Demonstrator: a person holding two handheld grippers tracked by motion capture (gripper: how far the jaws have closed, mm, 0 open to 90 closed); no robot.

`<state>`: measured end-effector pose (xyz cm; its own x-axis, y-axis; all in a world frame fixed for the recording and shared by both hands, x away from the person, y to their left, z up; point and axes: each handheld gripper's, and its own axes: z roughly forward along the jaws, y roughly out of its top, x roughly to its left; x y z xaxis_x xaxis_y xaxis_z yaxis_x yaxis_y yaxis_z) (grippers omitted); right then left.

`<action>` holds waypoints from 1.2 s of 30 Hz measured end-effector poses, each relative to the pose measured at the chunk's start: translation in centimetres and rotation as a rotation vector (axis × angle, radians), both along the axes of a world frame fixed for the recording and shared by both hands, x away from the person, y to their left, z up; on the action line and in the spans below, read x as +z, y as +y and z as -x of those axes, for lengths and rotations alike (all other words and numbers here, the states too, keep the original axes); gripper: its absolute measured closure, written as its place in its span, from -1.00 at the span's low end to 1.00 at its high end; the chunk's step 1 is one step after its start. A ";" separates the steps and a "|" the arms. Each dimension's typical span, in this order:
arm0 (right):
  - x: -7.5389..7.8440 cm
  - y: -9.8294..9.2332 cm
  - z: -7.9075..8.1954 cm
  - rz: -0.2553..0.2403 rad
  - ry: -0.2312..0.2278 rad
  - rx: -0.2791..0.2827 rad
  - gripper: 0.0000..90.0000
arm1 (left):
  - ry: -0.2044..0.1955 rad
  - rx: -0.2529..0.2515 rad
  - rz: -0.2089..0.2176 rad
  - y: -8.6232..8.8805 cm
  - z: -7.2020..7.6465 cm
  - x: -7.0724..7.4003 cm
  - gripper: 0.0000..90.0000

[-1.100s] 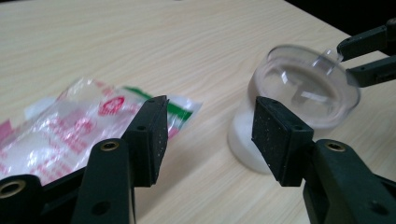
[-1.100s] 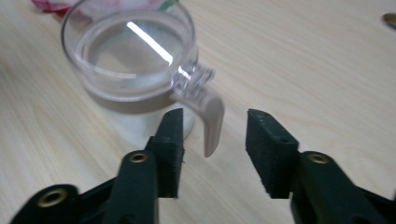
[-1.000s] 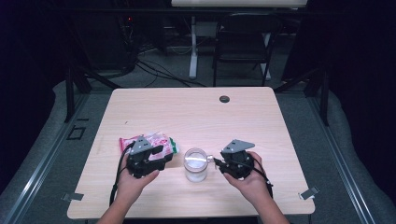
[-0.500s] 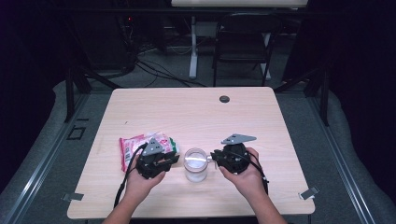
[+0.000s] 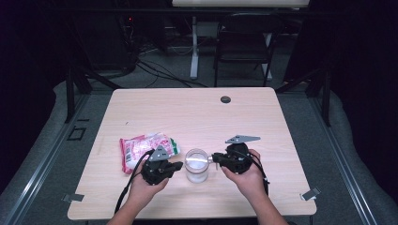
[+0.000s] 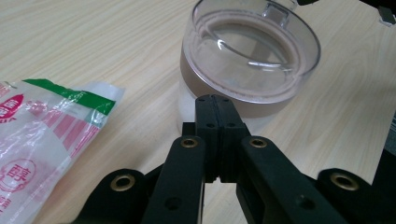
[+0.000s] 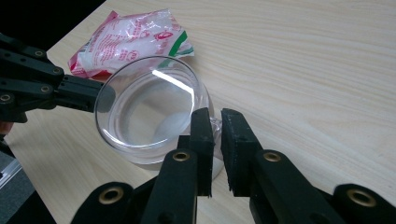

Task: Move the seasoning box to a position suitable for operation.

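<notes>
A clear glass cup [image 5: 196, 165] with a side handle stands near the table's front edge. My left gripper [image 5: 180, 165] rests against its left side; its jaws have just closed and meet with nothing between them [image 6: 215, 100], right in front of the cup's wall [image 6: 250, 51]. My right gripper [image 5: 215, 158] comes from the right. Its jaws [image 7: 215, 117] have just been closing and pinch the cup's clear handle [image 7: 216, 123]. A pink, white and green plastic bag [image 5: 141, 147] lies flat to the left of the cup.
The wooden table [image 5: 197, 117] has a black round plug [image 5: 225, 99] near its far edge. A dark chair [image 5: 244, 42] and cables stand on the floor behind. The left gripper's cable [image 5: 126, 192] trails over the front edge.
The left hand has slid right and lower, off the bag and up to the cup. Both grippers' jaws have closed, the right one on the cup's handle.
</notes>
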<state>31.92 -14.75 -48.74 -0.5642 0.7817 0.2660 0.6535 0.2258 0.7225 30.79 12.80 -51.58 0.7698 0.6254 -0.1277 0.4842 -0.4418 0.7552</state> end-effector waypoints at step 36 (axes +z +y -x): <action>-0.5 0.6 -1.4 -0.024 -0.056 -0.031 0.96 | -0.036 -0.001 0.004 -0.5 1.1 -0.5 0.99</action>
